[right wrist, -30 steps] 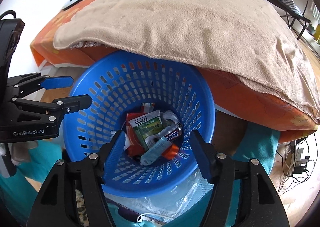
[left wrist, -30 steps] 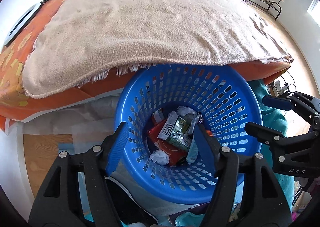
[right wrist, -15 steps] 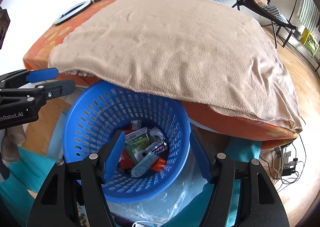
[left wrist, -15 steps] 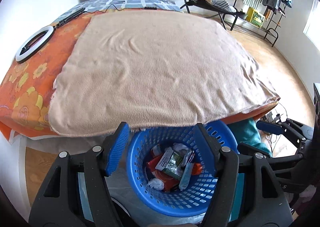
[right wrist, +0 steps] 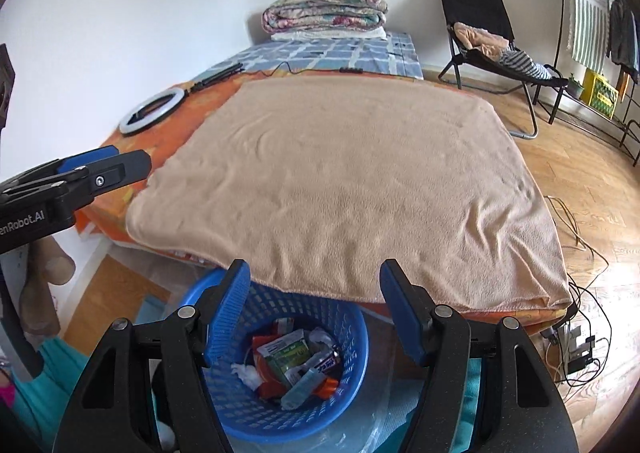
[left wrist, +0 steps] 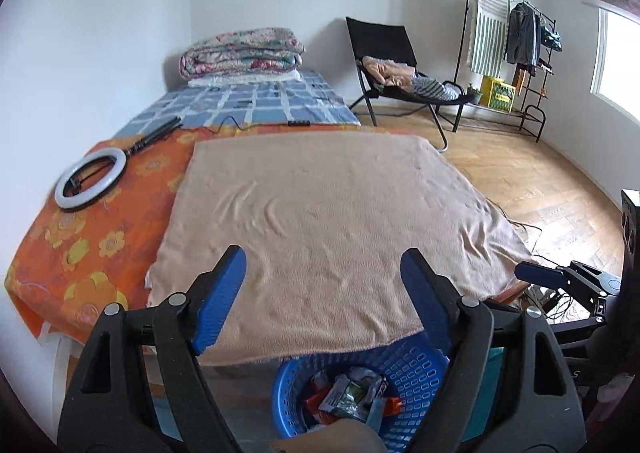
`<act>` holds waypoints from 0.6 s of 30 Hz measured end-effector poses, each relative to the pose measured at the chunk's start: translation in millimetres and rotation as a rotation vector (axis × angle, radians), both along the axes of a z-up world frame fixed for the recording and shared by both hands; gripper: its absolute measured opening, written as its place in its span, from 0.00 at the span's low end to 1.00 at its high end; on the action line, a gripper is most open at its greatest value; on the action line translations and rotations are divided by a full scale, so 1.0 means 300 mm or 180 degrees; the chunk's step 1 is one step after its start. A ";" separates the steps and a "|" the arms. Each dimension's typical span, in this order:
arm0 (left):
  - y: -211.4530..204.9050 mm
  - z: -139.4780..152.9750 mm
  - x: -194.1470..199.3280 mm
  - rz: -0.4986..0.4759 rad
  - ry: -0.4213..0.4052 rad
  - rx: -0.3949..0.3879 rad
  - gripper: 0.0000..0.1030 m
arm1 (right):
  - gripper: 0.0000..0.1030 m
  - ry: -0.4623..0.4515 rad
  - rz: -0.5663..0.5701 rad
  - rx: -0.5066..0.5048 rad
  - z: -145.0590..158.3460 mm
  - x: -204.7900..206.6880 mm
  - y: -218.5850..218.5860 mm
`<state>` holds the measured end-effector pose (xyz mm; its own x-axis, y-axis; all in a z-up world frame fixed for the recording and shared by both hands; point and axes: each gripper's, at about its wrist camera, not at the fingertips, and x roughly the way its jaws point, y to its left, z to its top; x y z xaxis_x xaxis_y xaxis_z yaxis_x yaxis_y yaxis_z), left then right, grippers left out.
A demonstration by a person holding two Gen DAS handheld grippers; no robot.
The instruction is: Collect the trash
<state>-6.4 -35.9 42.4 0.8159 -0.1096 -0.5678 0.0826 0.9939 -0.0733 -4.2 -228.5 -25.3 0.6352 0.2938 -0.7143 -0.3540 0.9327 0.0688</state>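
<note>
A blue perforated basket (right wrist: 352, 353) stands on the floor at the foot of the bed, partly under the blanket edge; it also shows in the left wrist view (left wrist: 416, 369). Inside lies trash (right wrist: 296, 361): wrappers, crumpled tissue, a small tube; it shows in the left wrist view too (left wrist: 348, 393). My left gripper (left wrist: 324, 293) is open and empty, raised above the bed's near edge. My right gripper (right wrist: 314, 305) is open and empty, above the basket's far rim. Each gripper appears at the other view's edge.
A tan blanket (left wrist: 328, 221) covers an orange flowered bed (left wrist: 84, 245). A ring light (left wrist: 90, 177) lies at its left. Folded quilts (left wrist: 240, 53), a black chair (left wrist: 384, 65) and a clothes rack (left wrist: 516, 49) stand beyond. Cables (right wrist: 580, 333) lie on the wooden floor at the right.
Both grippers have risen and tilted up from close over the basket. The basket has dropped to the bottom of both views and the whole bed and room have come into sight.
</note>
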 end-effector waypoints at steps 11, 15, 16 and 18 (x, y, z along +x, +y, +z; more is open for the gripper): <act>0.018 0.059 0.034 0.0129 -0.0131 -0.0165 0.99 | 0.79 -0.0328 -0.0212 0.0234 0.097 0.016 -0.052; 0.014 0.045 0.043 0.0159 -0.0069 -0.0165 0.99 | 0.79 -0.0302 -0.0282 0.0284 0.094 0.030 -0.071; 0.013 0.037 0.043 0.0163 -0.0052 -0.0156 0.99 | 0.79 -0.0292 -0.0299 0.0302 0.093 0.035 -0.078; 0.009 0.030 0.046 0.0163 -0.0028 -0.0134 1.00 | 0.79 -0.0275 -0.0326 0.0335 0.088 0.040 -0.086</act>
<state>7.4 -33.1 51.3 0.8259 -0.0911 -0.5564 0.0324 0.9929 -0.1146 7.6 -254.3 1.2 0.7234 0.2947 -0.6243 -0.2663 0.9534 0.1414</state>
